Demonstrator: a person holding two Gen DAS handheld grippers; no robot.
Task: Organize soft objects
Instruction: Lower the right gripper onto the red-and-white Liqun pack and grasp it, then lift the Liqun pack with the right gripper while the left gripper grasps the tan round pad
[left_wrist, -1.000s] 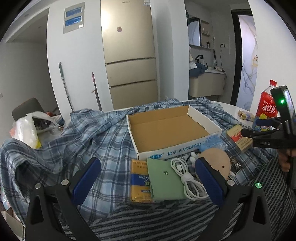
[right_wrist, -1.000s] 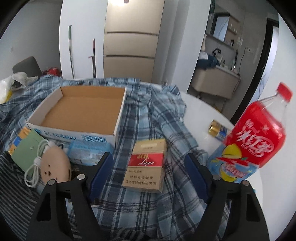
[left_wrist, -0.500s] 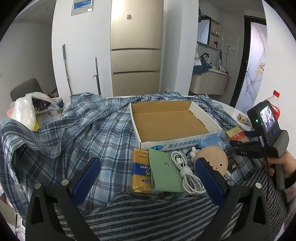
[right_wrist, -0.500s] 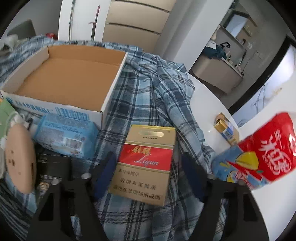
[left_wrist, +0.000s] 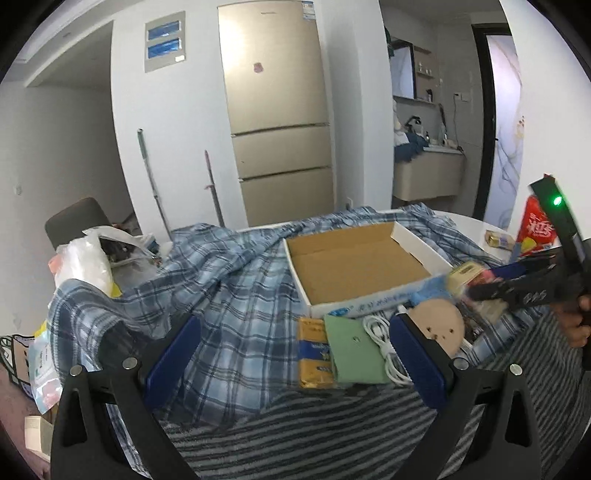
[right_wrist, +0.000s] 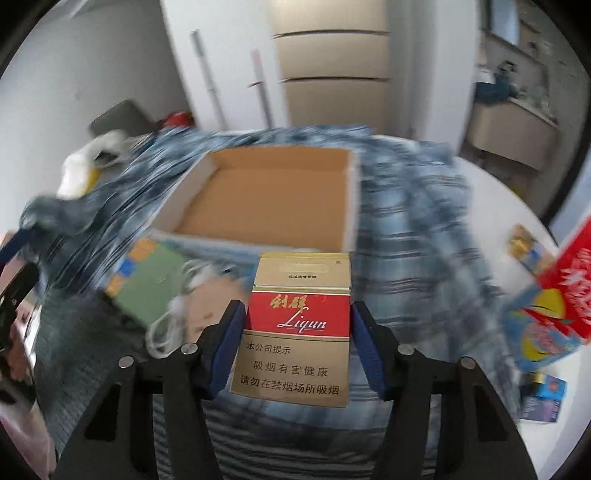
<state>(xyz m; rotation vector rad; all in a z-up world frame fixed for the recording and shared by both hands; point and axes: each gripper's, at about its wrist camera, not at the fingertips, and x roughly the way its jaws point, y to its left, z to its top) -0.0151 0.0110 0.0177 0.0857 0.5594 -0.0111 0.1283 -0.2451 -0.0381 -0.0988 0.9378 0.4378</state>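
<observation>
Right gripper (right_wrist: 297, 325): clamped on Liqun cigarette pack (right_wrist: 295, 328), lifted near the empty cardboard box (right_wrist: 266, 195), likely its destination. Left gripper (left_wrist: 295, 354): wide, empty, hovering over plaid cloth (left_wrist: 236, 295).

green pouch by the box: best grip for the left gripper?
Take the green pouch across its two long edges, coming from above. It lies flat, so only the edges give purchase. The yellow packet and white cable crowd those sides, so the left gripper, open now, may need to nudge in.
</observation>
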